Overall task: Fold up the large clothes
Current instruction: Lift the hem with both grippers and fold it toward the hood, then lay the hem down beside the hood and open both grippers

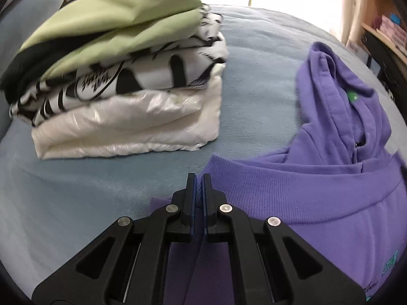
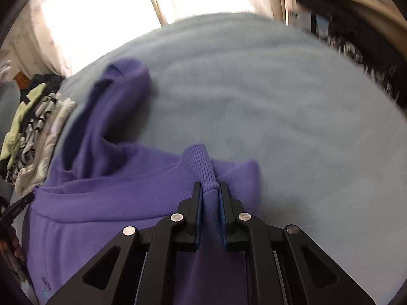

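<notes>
One purple hoodie [image 1: 318,190] lies on a pale blue bed cover [image 1: 254,71], its ribbed hem ahead of both tools. The left gripper [image 1: 199,180] has its jaws pressed together on purple fabric. The right gripper [image 2: 210,186] is clamped on the hem. One stack of folded clothes [image 1: 122,76], about four garments, sits ahead-left of the left jaws.

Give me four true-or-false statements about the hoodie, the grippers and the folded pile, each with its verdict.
1. The right gripper is shut on the purple hoodie. True.
2. The folded pile has the white garment on top. False: the green one tops it; the white garment lies at the bottom.
3. The hoodie rests on a light blue blanket. True.
4. The left gripper is wide open. False: its fingers are closed, with purple fabric running between them.
</notes>
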A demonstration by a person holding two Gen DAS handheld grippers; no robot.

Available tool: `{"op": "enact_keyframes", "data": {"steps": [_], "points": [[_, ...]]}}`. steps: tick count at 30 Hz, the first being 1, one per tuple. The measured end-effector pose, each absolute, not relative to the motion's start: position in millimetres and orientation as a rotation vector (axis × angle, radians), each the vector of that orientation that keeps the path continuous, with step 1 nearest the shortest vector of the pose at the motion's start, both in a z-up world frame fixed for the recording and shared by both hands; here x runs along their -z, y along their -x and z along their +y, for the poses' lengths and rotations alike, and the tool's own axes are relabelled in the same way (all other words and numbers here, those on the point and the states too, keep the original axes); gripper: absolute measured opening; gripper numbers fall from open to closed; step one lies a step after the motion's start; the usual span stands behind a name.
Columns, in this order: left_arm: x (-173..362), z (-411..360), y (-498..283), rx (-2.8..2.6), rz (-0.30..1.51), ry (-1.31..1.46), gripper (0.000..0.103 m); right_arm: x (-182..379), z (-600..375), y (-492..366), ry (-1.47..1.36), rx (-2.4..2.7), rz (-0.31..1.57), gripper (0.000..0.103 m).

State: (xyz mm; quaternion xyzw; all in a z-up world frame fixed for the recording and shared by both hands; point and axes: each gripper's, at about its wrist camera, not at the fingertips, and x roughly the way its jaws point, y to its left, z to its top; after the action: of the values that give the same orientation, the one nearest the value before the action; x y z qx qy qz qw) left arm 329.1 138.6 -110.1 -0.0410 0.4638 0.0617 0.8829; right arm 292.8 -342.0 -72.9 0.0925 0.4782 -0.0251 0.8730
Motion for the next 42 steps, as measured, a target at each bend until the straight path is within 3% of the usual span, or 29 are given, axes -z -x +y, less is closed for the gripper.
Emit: {"op": "enact_keyframes", "data": {"steps": [4, 10, 12, 14, 16, 20, 21, 22, 23, 24, 26, 27, 30, 42], "points": [[98.1, 150.9, -322.0, -0.046, 0.936, 0.174, 0.002, 67.7, -356.9, -286.9, -0.337, -0.033, 0.983, 0.033], [76.0, 153.7, -315.7, 0.033, 0.891, 0.198, 0.004, 47.3, -353.9, -272.7, -0.272, -0.083, 0.91, 0.04], [78.1, 148.5, -319.8, 0.06, 0.916, 0.18, 0.01, 41.4, -351.1, -272.1, -0.252, -0.087, 0.917, 0.044], [86.4, 135.8, -326.5, 0.088, 0.966, 0.138, 0.03, 42.6, -348.6, -278.4, -0.234, -0.087, 0.933, 0.045], [95.1, 123.2, -338.4, 0.108, 0.995, 0.1, 0.04, 41.1, -346.3, -282.2, -0.21, -0.085, 0.945, 0.046], [106.4, 101.0, -347.9, 0.118, 1.022, 0.024, 0.05, 54.8, -341.3, -298.7, -0.185, -0.08, 0.973, 0.046], [109.5, 95.3, -351.3, 0.106, 1.029, -0.002, 0.05, 58.6, -340.0, -300.8, -0.182, -0.08, 0.975, 0.047], [112.5, 88.3, -354.0, 0.091, 1.034, -0.042, 0.043, 61.2, -338.6, -303.2, -0.175, -0.082, 0.978, 0.047], [114.4, 79.2, -354.9, 0.091, 1.023, -0.098, 0.011, 62.9, -336.4, -305.1, -0.163, -0.085, 0.978, 0.046], [116.4, 71.6, -356.7, 0.068, 1.015, -0.164, 0.005, 63.9, -333.5, -307.1, -0.146, -0.089, 0.979, 0.046], [114.7, 60.6, -353.9, 0.049, 0.959, -0.23, 0.005, 62.6, -328.7, -309.1, -0.121, -0.09, 0.954, 0.033], [109.3, 63.0, -349.2, 0.025, 0.904, -0.228, 0.004, 60.2, -328.3, -309.1, -0.113, -0.081, 0.927, 0.021], [106.0, 96.6, -344.3, -0.052, 0.852, -0.087, 0.004, 63.1, -336.3, -310.0, -0.134, -0.017, 0.902, 0.016], [136.7, 110.3, -349.5, -0.074, 0.895, -0.038, 0.003, 79.3, -348.6, -314.8, -0.179, -0.001, 0.953, 0.018]]}}
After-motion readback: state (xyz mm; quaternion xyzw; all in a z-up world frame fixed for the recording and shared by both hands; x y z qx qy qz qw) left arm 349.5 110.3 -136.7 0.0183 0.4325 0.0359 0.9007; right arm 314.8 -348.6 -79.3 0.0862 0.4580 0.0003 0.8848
